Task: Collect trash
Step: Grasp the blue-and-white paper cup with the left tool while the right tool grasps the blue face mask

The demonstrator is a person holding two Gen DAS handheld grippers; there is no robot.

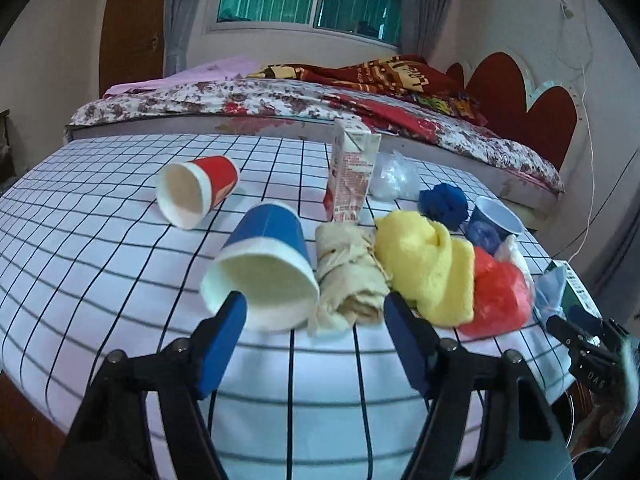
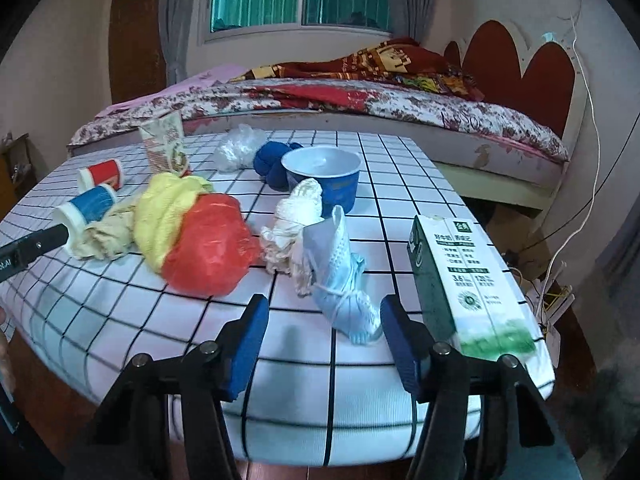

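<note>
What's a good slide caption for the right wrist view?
Open right gripper nears a crumpled light-blue face mask beside a green-and-white milk carton on the grid-patterned tablecloth.

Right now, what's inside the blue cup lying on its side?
The blue cup lies with its mouth toward the left wrist camera. Its pale inside looks empty as far as shows. One of the left fingers covers a bit of the rim, and blur hides fine detail.

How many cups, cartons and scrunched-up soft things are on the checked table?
Cups: 3 — red cup, blue cup, blue bowl-cup
Cartons: 2 — pink carton, green carton
Scrunched bags, cloths, mask: 7 — beige, yellow, red, dark blue, clear, white, mask
Total: 12
</note>
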